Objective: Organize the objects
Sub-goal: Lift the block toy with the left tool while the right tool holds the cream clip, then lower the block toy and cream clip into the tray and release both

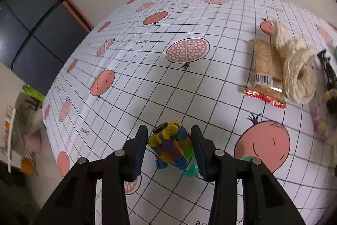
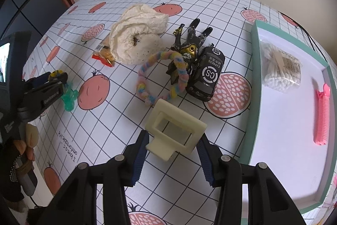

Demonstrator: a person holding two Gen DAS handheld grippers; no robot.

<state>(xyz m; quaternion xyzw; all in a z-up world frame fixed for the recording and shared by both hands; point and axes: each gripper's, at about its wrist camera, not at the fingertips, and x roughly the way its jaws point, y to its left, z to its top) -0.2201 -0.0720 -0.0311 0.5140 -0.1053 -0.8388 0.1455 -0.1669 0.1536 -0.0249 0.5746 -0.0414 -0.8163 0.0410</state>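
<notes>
Our left claw (image 1: 169,148) grips the block toy (image 1: 170,147); our right claw (image 2: 172,147) clamps the cream frame (image 2: 174,130) beside the tray (image 2: 256,98). Either could slip loose if tilted.

Snack packet (image 2: 104,54) half under cloth (image 2: 137,39)

Two round fisheye views under even, fairly bright indoor light; dark vignette fills the corners; the tablecloth (image 1: 189,88) grid bows strongly toward the edges; shadows under objects are soft and short; a faint sheen streaks the cloth at left; edge objects are smeared; the centre is sharp.
</notes>
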